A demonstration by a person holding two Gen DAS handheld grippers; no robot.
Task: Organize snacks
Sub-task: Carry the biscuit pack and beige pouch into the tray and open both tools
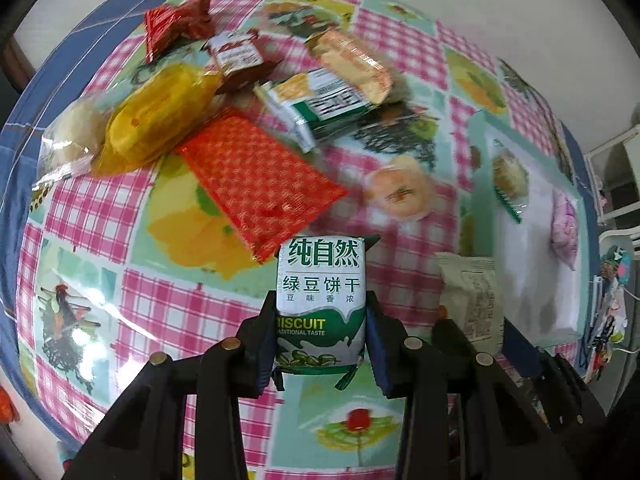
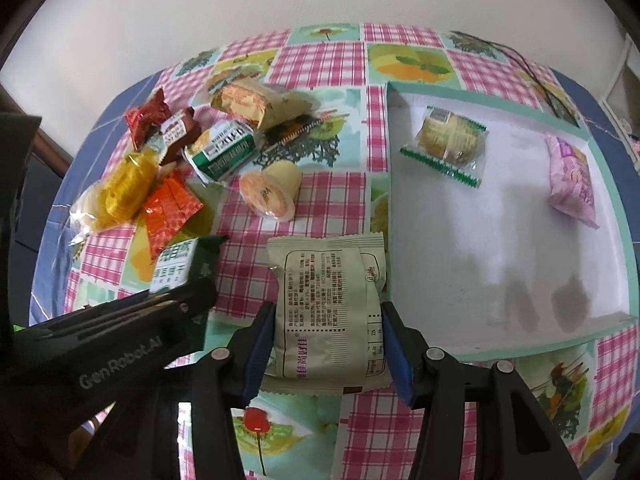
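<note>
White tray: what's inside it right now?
The white tray holds a clear-wrapped cookie with green edges and a pink packet. The rest shows bare; its near corner is hidden behind the right gripper.

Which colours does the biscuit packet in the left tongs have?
Green and white; the biscuit packet shows best in the left wrist view.

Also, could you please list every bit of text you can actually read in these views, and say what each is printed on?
"纯自然", "绿豆饼干", "BISCUIT": green biscuit pack in the left gripper.
"GenRobot.AI": left gripper's body, seen from the right wrist view.
Beige packet in the right gripper: print too small.
Loose snacks on the table: labels blurred.
</note>
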